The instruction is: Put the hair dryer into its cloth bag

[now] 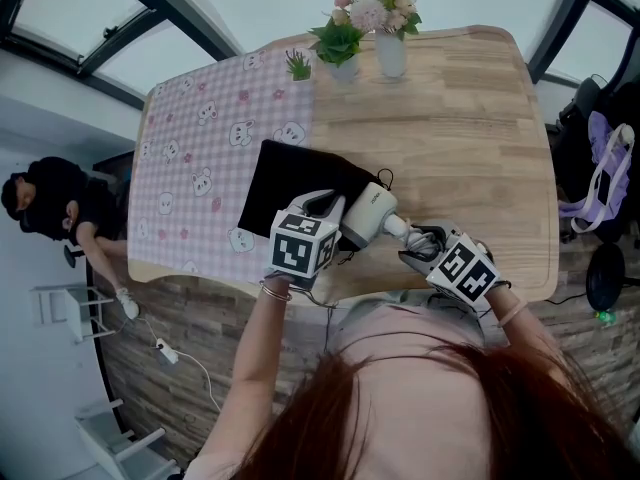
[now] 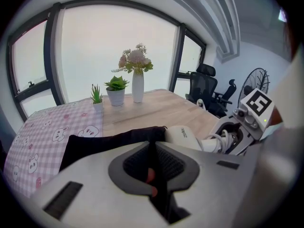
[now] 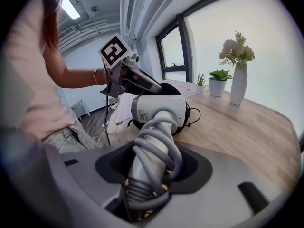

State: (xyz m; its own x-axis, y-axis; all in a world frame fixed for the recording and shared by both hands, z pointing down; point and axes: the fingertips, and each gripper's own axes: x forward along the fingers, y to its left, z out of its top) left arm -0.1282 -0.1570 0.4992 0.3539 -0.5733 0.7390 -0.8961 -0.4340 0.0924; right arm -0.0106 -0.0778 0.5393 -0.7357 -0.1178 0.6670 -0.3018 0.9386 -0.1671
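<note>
A white hair dryer (image 1: pixel 368 213) lies at the table's near edge, its head at the mouth of a black cloth bag (image 1: pixel 290 183). My left gripper (image 1: pixel 322 206) is shut on the bag's edge, with black cloth pinched between its jaws (image 2: pixel 153 152). My right gripper (image 1: pixel 420 243) is shut on the dryer's handle, which has grey cord wound round it (image 3: pixel 152 170). In the right gripper view the dryer's head (image 3: pixel 159 109) points away toward the left gripper (image 3: pixel 128 77). The left gripper view shows the bag (image 2: pixel 109 141), the dryer (image 2: pixel 183 136) and the right gripper (image 2: pixel 242 125).
A pink checked cloth (image 1: pixel 200 158) covers the left part of the wooden table (image 1: pixel 470 138). A vase of flowers (image 1: pixel 390 53) and two small potted plants (image 1: pixel 340 43) stand at the far edge. A person (image 1: pixel 60 208) sits left of the table. Office chairs and a fan (image 2: pixel 259 82) stand at the right.
</note>
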